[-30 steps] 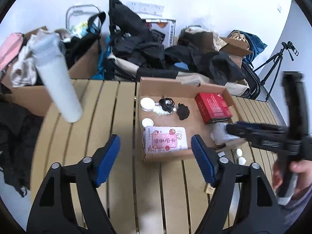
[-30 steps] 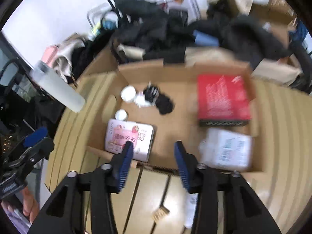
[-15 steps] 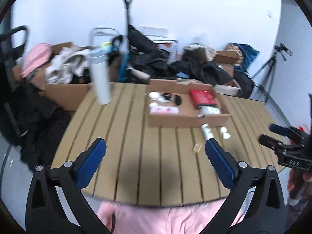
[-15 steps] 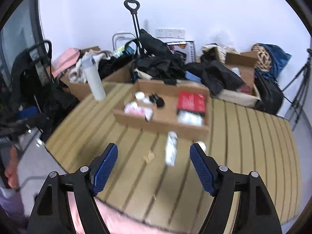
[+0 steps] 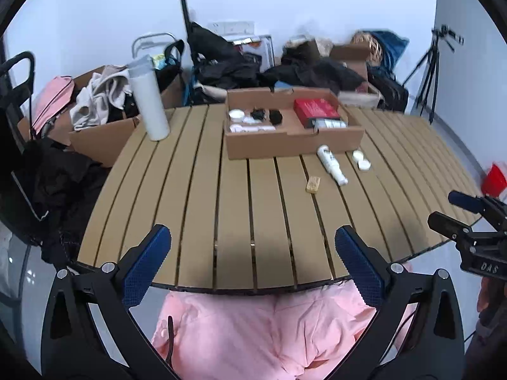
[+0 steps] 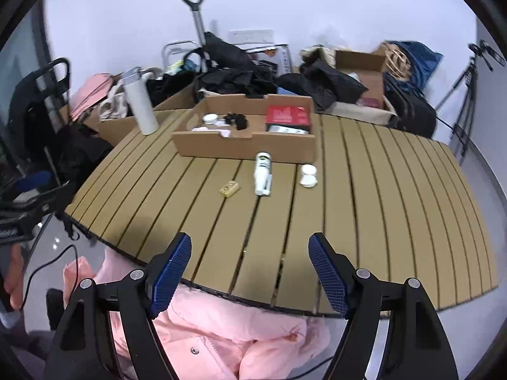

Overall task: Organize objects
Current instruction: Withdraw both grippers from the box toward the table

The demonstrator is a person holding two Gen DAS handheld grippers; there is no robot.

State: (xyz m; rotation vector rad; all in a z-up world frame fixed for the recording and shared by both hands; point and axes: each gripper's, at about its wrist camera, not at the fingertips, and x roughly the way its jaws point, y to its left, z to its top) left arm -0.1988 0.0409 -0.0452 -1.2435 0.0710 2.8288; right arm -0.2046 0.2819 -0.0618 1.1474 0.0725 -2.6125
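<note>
A cardboard box (image 5: 291, 147) (image 6: 247, 150) stands at the far side of the slatted table (image 5: 221, 205) (image 6: 380, 205). It holds a red box (image 5: 315, 109) (image 6: 288, 115), white jars and black items. In front of it lie a white bottle (image 5: 331, 164) (image 6: 262, 172), a small tan block (image 5: 313, 184) (image 6: 229, 188) and two white jars (image 5: 361, 160) (image 6: 308, 175). My left gripper (image 5: 253, 259) is open and empty at the near table edge. My right gripper (image 6: 250, 269) is open and empty, also at the near edge; it shows in the left wrist view (image 5: 469, 218).
A tall white flask (image 5: 149, 101) (image 6: 139, 101) stands at the table's far left. Boxes, bags, clothes and a trolley crowd the floor behind. A tripod (image 5: 432, 69) stands at the right. A pink jacket (image 5: 269, 329) (image 6: 221, 332) lies below the near edge.
Both grippers have pulled far back from over the cardboard box to the near table edge. Both have opened wider. The bottle, block and jars on the table have come into view.
</note>
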